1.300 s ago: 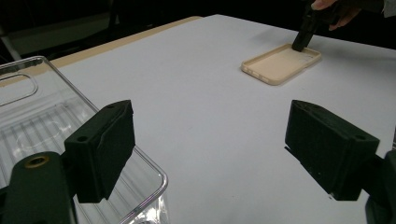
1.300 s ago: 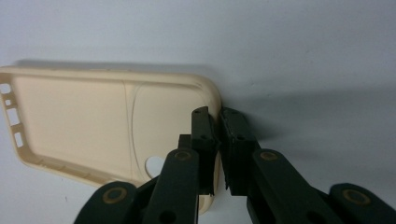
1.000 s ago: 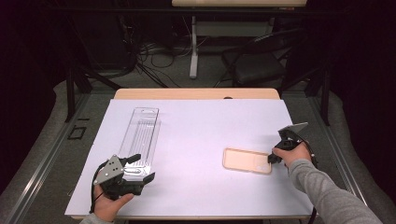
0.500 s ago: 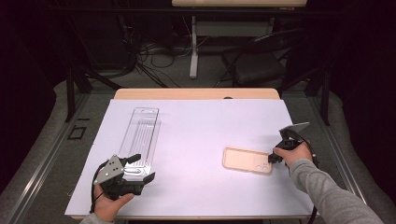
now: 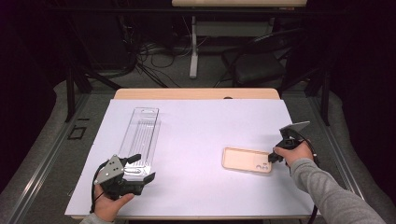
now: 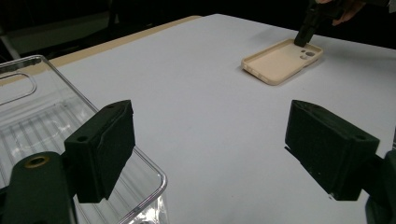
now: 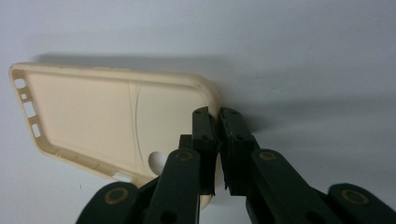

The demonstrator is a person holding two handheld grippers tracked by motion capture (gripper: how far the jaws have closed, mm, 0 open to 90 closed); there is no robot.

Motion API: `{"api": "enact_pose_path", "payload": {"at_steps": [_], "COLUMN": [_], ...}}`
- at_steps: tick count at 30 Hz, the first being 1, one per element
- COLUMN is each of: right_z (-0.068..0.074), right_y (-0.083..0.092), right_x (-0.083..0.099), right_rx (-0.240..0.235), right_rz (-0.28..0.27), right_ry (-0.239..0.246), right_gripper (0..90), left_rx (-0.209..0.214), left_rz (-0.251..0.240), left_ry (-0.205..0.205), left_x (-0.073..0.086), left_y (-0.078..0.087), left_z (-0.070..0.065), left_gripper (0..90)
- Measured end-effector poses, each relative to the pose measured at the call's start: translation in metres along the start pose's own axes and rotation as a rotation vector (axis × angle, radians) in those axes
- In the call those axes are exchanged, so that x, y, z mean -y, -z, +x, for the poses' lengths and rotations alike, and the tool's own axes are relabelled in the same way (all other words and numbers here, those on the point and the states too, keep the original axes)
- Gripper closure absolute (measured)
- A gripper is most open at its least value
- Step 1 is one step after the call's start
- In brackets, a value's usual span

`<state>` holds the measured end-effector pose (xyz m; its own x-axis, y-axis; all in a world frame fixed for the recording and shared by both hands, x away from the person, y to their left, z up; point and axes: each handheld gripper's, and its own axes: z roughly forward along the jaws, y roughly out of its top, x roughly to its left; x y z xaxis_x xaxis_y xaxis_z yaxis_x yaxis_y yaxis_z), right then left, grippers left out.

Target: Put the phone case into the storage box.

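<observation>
A white sheet (image 5: 201, 140) covers most of a light wooden table (image 5: 196, 94), whose bare far edge shows as a narrow strip with a small dark notch near its middle. Beyond the table, a white table leg (image 5: 193, 51) stands on grey carpeted floor (image 5: 154, 77), with a tangle of dark cables (image 5: 144, 56) lying to its left. A dark chair (image 5: 254, 65) sits to the right of that leg. A second wooden tabletop edge (image 5: 239, 3) runs along the top. Black metal frame bars (image 5: 70, 88) flank the table's left side.
</observation>
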<state>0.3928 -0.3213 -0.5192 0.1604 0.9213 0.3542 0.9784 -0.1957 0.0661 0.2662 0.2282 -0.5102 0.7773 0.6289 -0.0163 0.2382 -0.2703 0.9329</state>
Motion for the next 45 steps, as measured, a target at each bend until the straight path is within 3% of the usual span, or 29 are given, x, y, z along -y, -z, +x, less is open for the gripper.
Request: {"api": "enact_pose_path", "payload": {"at_steps": [18, 22, 31, 36, 45], "right_z": [0.008, 0.013, 0.033, 0.04, 0.05], "right_y": [0.014, 0.02, 0.038, 0.041, 0.044], "right_x": [-0.002, -0.002, -0.006, -0.006, -0.006], "right_rx": [-0.013, -0.018, -0.02, -0.009, -0.046], "right_rz": [-0.014, -0.048, -0.117, -0.131, -0.188], "right_ry": [0.048, 0.059, 0.137, 0.164, 0.202], "right_gripper": [85.8, 85.7, 85.8, 85.7, 85.7], "left_rx": [-0.001, 0.0, -0.001, -0.001, 0.001], "left_rz": [0.0, 0.0, 0.001, 0.001, 0.001], "left_ry": [-0.001, -0.003, -0.003, -0.003, -0.004], "left_x": [0.0, 0.0, 0.0, 0.0, 0.0], "left_y": [-0.001, -0.001, -0.001, -0.001, -0.001], "left_z": [0.0, 0.0, 0.0, 0.0, 0.0], "left_gripper": [16.0, 16.0, 16.0, 16.0, 16.0]}}
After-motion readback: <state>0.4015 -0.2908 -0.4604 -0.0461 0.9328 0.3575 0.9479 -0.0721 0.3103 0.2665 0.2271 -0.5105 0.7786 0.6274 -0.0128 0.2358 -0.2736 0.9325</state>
